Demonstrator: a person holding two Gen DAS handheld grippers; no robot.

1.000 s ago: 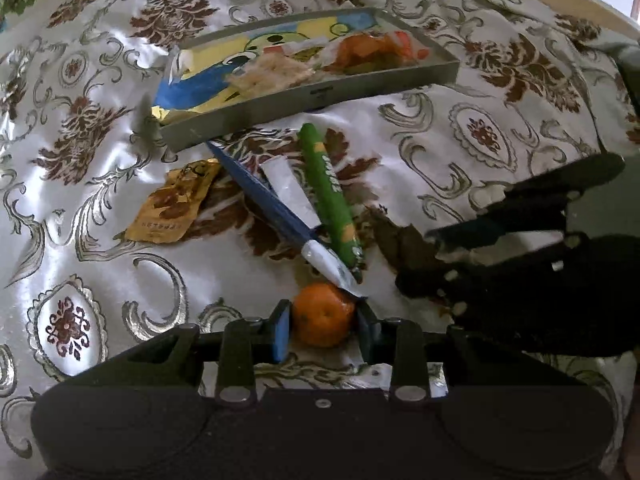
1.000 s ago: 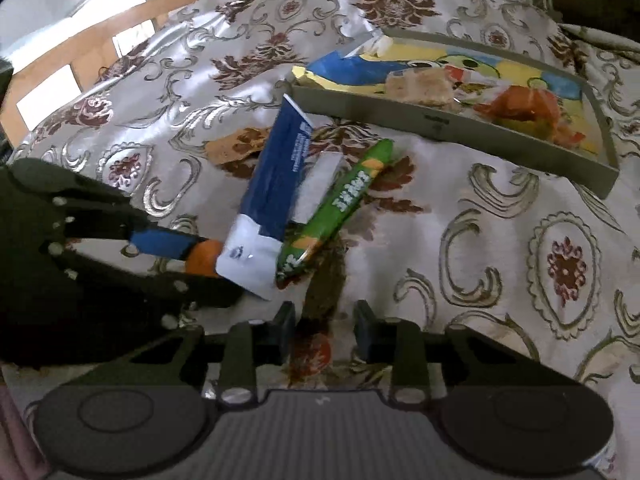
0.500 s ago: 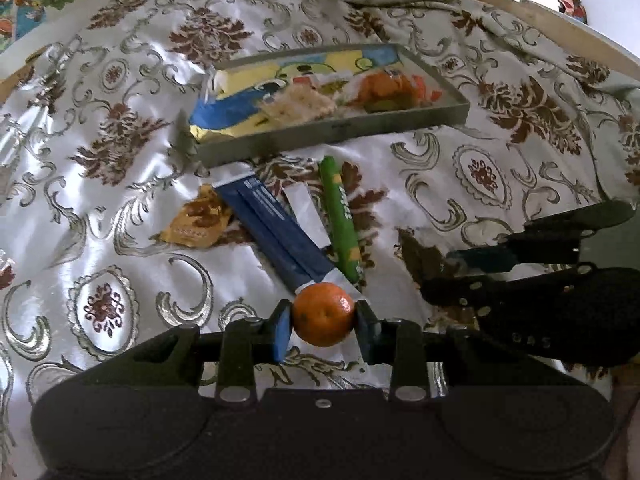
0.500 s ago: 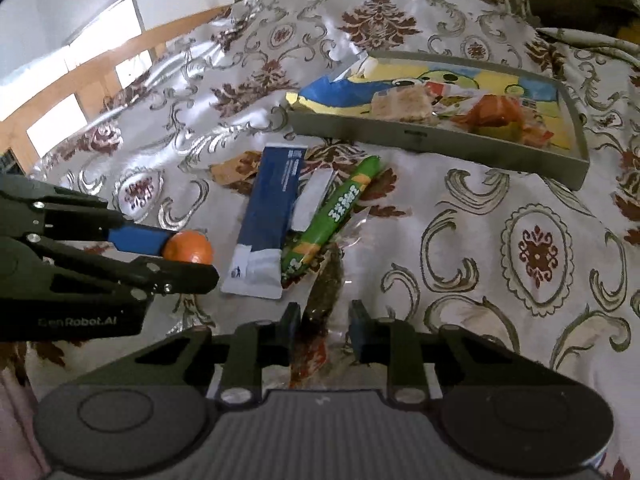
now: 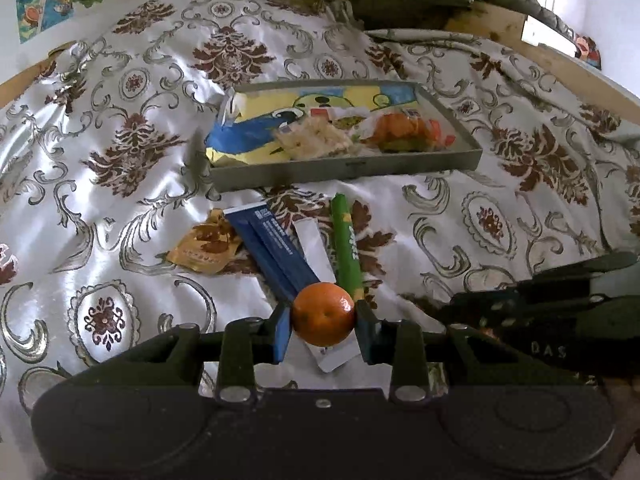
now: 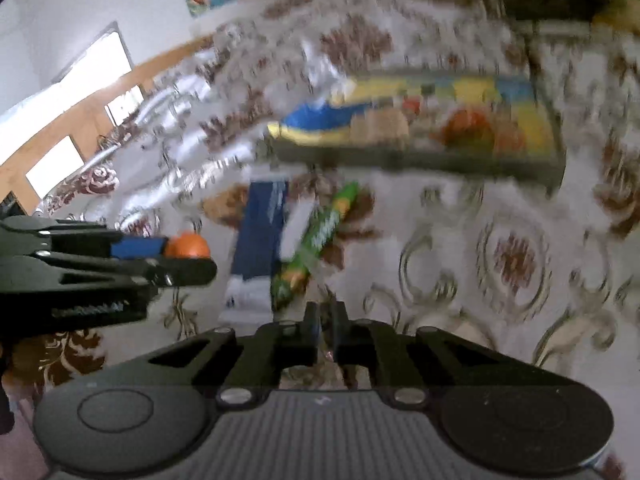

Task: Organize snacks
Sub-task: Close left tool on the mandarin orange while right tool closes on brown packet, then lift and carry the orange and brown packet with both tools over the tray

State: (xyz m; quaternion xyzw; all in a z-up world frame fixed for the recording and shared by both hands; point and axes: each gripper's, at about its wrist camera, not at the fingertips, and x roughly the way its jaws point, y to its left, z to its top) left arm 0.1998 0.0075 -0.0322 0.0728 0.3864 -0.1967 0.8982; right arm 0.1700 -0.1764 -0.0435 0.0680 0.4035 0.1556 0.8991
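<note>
Snacks are being gathered one at a time, and the one in hand is a small round orange mandarin, clamped between the blue-padded fingers of the left hand-held gripper, which holds it above the patterned satin bedspread. The right hand-held gripper has its fingers drawn nearly together; whether a scrap of dark wrapper sits in the narrow gap I cannot tell (that view is badly blurred).

Just beyond the mandarin lies the loose pile on the bedspread: a long dark-blue foil packet, a small white sachet just beside it, a slim green wrapped candy stick on the far side of that, and a crumpled golden-brown wrapper off to the left.

Farther back sits the shallow grey cardboard tray with a yellow-and-blue cartoon lining, already holding several snacks, among them a pale cracker pack and an orange-coloured bag.

Judging by this, the step is the carry of the mandarin to the tray. The next move calls for travelling forward over the pile, clearing the tray's near wall, and releasing low over a bare patch of lining, since a round fruit will roll.
</note>
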